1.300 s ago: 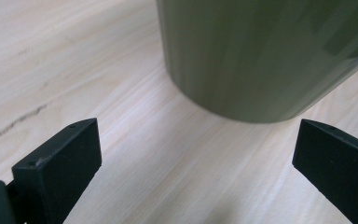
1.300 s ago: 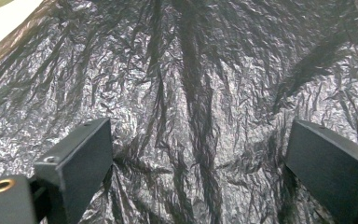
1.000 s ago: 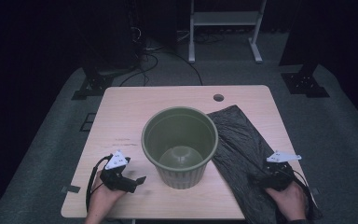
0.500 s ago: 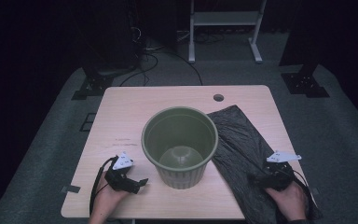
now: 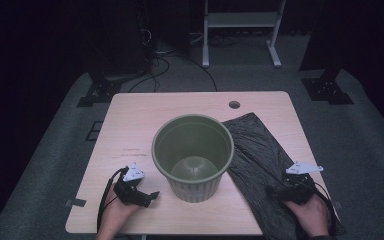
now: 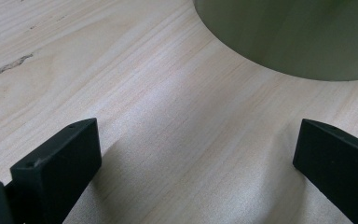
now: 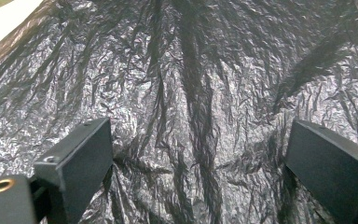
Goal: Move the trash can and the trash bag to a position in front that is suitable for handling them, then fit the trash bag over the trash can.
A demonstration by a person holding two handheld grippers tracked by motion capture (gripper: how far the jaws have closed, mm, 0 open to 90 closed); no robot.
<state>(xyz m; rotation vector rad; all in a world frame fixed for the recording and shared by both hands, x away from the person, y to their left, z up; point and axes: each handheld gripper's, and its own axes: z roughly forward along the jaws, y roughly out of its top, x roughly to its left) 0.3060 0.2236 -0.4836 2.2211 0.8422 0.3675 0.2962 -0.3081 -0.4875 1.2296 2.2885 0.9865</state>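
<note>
Green bin point(image 5: 193, 157) on bench point(image 5: 140, 120); left tongs point(image 5: 147, 196) released beside it, right tongs point(image 5: 275, 190) released over black bag point(image 5: 260, 150)

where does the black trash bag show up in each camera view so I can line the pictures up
High view: the black trash bag lies flat on the table's right side, beside the green bin, under the right gripper.
Left gripper view: no bag here; bare wood with the bin wall at upper right.
Right gripper view: crinkled bag spreads between the open fingers.
Shared landmark: the pale wooden tabletop.
</note>
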